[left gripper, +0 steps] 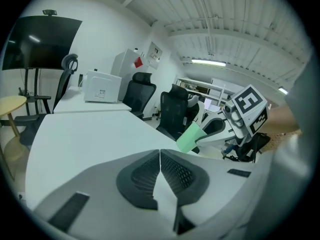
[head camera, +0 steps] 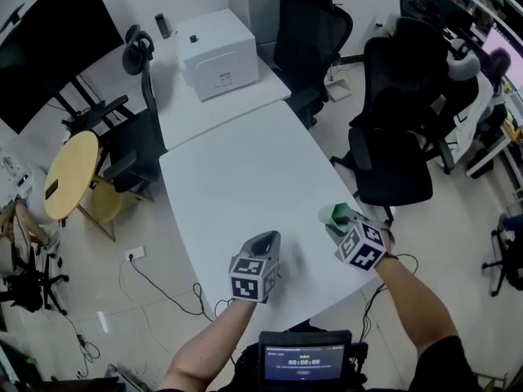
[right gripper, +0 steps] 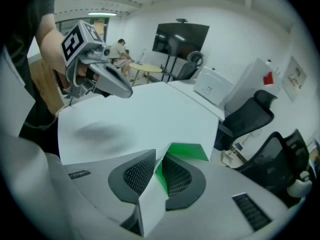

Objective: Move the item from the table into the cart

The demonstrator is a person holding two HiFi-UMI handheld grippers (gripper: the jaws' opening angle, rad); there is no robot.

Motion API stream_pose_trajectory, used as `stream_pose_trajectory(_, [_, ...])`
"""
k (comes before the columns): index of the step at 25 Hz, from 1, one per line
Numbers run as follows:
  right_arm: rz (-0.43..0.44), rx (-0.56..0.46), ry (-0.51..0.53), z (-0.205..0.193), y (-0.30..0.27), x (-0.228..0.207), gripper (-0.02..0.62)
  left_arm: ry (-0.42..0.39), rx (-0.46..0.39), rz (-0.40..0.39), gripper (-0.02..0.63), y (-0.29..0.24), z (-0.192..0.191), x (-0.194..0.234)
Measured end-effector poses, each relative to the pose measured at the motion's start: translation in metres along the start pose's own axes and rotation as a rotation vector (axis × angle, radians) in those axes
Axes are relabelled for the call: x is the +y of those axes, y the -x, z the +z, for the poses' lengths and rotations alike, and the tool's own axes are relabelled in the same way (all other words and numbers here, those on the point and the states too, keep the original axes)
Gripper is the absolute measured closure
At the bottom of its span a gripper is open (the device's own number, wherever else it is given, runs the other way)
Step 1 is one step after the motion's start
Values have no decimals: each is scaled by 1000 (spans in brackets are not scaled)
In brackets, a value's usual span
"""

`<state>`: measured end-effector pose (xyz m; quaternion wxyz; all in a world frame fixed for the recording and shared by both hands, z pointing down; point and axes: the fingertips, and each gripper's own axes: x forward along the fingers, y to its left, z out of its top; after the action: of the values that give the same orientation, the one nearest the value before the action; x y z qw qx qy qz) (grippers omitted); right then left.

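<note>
Pinching the green item (right gripper: 187,151), possibly a thin cup, the right gripper (right gripper: 159,156) should carry it gently, without crushing it. The left gripper (left gripper: 160,151), jaws pressed together on nothing, is best held aside.

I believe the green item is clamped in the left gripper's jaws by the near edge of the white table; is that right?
Not quite: the green item is clamped in the jaws of the right gripper, as the right gripper view shows. The left gripper is shut on nothing. The rest stands: it is by the near edge of the white table.
</note>
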<state>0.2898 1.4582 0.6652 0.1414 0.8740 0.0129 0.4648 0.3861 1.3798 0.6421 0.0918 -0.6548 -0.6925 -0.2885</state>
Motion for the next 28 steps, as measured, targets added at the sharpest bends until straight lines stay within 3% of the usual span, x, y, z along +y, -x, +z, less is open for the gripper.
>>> stream_pose_trajectory(7, [-260,-208,-258,-3,146,14,560,-75,-104,-179,594,34,36,-83])
stream_pose_trajectory(15, [-562,-385,-464,-70,356,106,560,-194,-169,-460,600,108,35,-282])
stream_pose_trajectory(18, [-686,-438,-519,-108,442,157,563,-253,-176,-569,601,145,20,-369])
stream_pose_trajectory(23, [-876,-399,-568,-191,571,255,563,-336,-174,-763,601,193,-31,-527])
stream_pose_trajectory(28, [-1070,-348,-658,-239,649,350,563,-391,-135,-959,601,243,-87,-633])
